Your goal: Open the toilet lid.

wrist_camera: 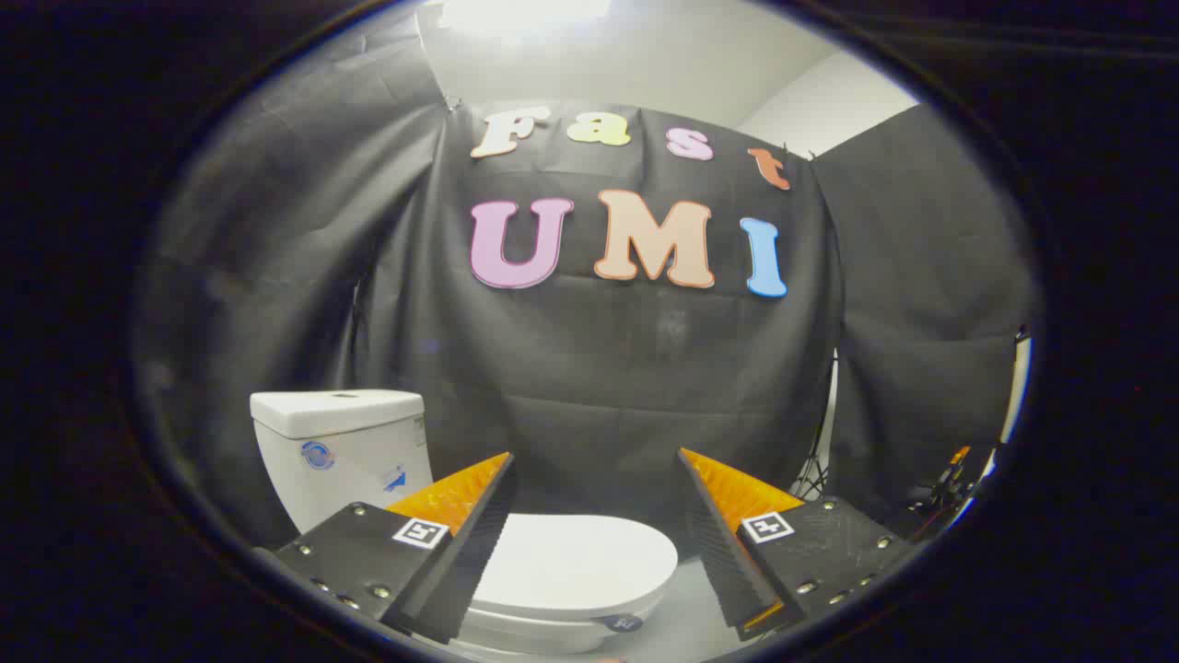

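Overhead, gripper [597,465] jaws apart, toilet lid [576,564] closed

The pale floor [686,622] carries 1 white toilet [553,571], its lid [571,562] down.

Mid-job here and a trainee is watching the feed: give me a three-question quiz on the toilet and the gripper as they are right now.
1. True or false: the toilet lid is already raised against the tank.
2. Multiple choice: the gripper is A) shut on the lid, B) open and holding nothing, C) shut on the tank.
3. Short answer: where does the lid lie relative to the gripper's fingers?

Key
1. False: the lid lies flat and closed on the bowl.
2. B: the fingers stand wide apart with nothing between their tips.
3. Below and between the fingers, just ahead of them; the tank stands beyond, behind the lid.
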Demonstrator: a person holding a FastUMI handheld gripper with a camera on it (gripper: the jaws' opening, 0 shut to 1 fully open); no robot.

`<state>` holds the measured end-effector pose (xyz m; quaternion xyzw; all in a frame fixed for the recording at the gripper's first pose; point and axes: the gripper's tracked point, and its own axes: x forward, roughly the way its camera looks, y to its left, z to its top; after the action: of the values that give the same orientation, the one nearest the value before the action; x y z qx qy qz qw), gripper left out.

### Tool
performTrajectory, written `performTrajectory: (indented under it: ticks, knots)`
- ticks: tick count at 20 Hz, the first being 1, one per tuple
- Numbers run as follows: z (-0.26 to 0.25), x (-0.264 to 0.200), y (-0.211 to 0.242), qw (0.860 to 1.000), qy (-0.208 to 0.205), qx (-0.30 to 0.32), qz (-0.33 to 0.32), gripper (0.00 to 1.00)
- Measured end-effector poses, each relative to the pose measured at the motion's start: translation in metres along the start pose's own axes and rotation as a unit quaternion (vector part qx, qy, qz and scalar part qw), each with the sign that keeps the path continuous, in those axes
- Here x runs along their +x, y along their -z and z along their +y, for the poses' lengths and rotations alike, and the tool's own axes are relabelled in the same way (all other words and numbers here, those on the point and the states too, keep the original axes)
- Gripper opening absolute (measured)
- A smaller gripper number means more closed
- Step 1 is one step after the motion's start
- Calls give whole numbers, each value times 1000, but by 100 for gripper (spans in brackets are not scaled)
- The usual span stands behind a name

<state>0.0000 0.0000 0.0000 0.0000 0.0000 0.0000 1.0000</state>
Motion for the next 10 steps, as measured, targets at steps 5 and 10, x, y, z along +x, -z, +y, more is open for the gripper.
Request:
performTrajectory:
  ticks: [5, 10]
  knots:
    - [5, -1, 3, 1000, -7, -3, -12, 100]
    - [8, 6, 17, 1000, -9, -9, 4, 100]
